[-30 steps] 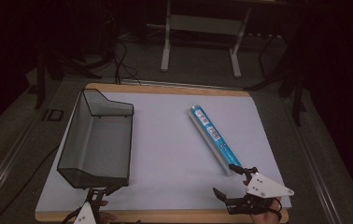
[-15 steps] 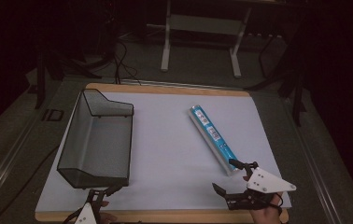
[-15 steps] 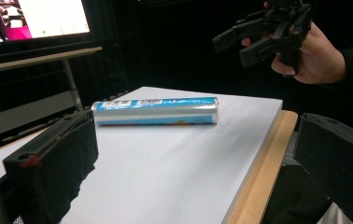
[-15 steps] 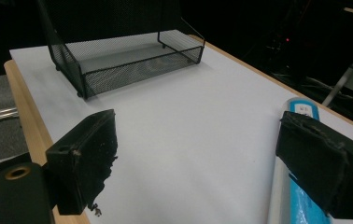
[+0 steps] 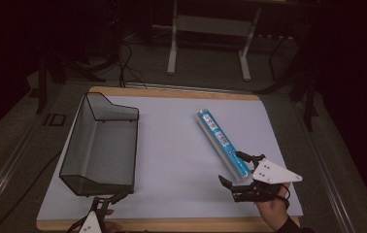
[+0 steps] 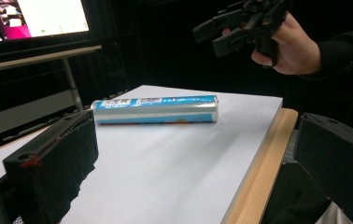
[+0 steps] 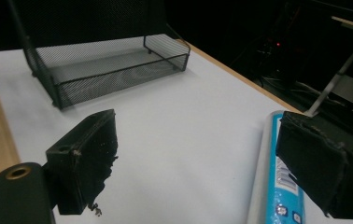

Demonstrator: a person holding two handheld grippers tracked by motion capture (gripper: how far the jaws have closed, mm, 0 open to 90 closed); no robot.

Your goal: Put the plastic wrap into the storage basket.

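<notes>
The blue tube-shaped package (image 5: 222,141) lies flat on the white sheet covering the counter (image 5: 181,145), right of centre, slanted, its near end just beside the right gripper (image 5: 237,171). That gripper's fingers are spread wide and empty, one already alongside the package's end. A good grasp likely means straddling the package across its width, away from the tip, then closing squarely. The mesh tray (image 5: 101,145) sits well apart at left. The left gripper (image 5: 109,201), fingers spread, idles at the counter's near edge.
</notes>
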